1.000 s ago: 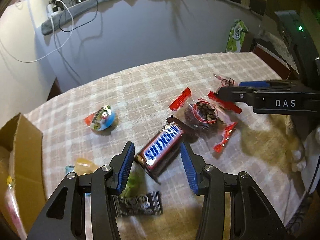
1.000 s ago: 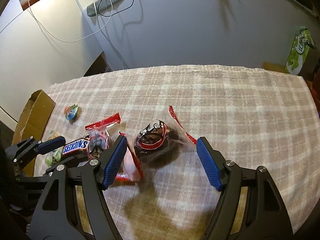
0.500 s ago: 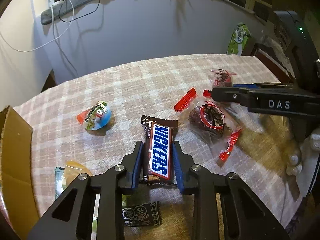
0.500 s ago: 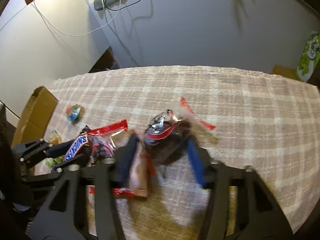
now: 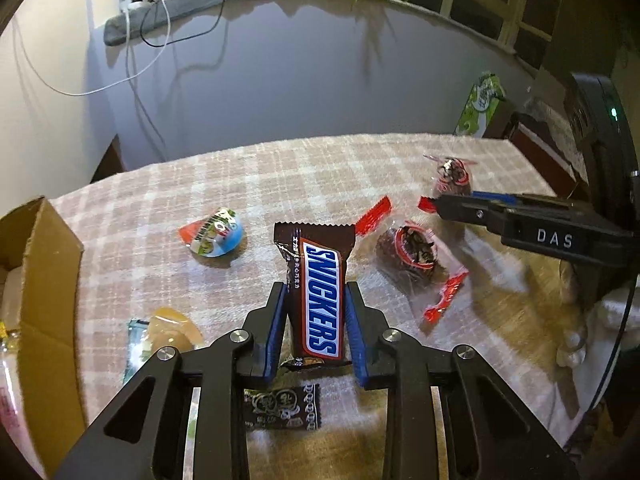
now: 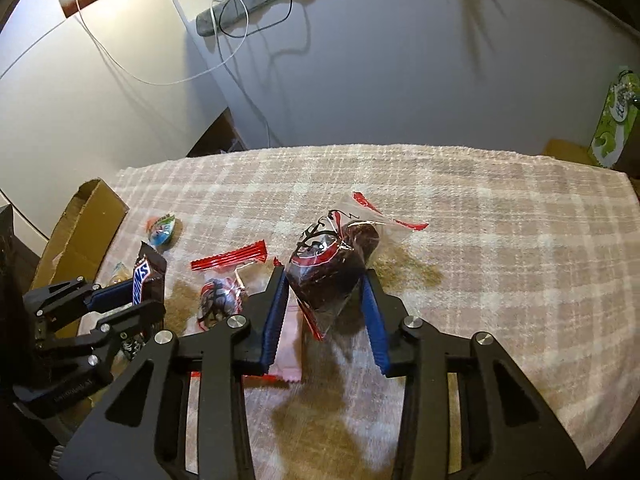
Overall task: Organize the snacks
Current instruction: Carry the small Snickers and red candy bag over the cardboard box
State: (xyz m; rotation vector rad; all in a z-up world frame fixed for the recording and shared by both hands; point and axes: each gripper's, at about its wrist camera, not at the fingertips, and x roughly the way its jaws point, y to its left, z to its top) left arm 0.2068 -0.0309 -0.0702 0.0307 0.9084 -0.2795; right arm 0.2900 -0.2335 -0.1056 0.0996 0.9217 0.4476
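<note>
My left gripper (image 5: 314, 330) is shut on a brown Snickers bar (image 5: 318, 288) and holds it upright above the checked tablecloth (image 5: 280, 176); it also shows in the right wrist view (image 6: 146, 280). My right gripper (image 6: 324, 312) is shut on a clear packet of dark dried fruit with red ends (image 6: 332, 264) and holds it off the cloth. The same packet (image 5: 450, 176) shows beyond the right gripper's fingers (image 5: 480, 210) in the left wrist view.
A second dried-fruit packet (image 5: 412, 256), a blue round candy (image 5: 214, 234), an orange jelly cup (image 5: 172, 330) and a black sachet (image 5: 284, 406) lie on the cloth. An open cardboard box (image 5: 44, 280) stands at the left edge. A green tissue pack (image 5: 482, 104) stands far right.
My left gripper closed on the Snickers bar and lifted it upright. My right gripper closed on the dried-fruit packet and raised it off the cloth.
</note>
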